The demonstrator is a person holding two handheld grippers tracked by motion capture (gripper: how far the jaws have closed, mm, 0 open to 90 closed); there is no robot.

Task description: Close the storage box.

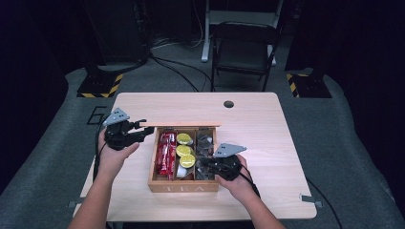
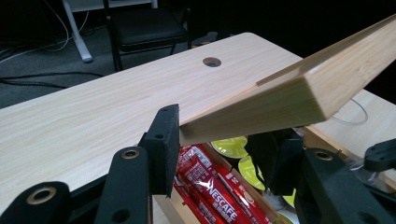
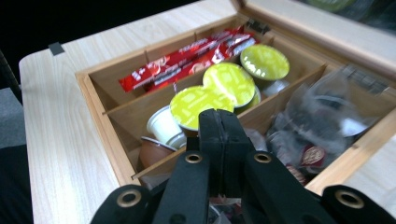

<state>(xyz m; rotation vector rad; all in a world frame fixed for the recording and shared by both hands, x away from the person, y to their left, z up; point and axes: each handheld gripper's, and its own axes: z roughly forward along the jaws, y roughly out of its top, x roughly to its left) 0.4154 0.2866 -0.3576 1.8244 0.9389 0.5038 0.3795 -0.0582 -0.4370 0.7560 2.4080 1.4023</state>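
The right gripper (image 3: 219, 135), jaws closed on nothing, hangs over the box (image 1: 184, 187) by the green pods (image 3: 219, 84), while the left gripper (image 2: 219, 154) pinches the raised lid (image 2: 299, 93); a pick looks next, needing those jaws reopened over a pod.
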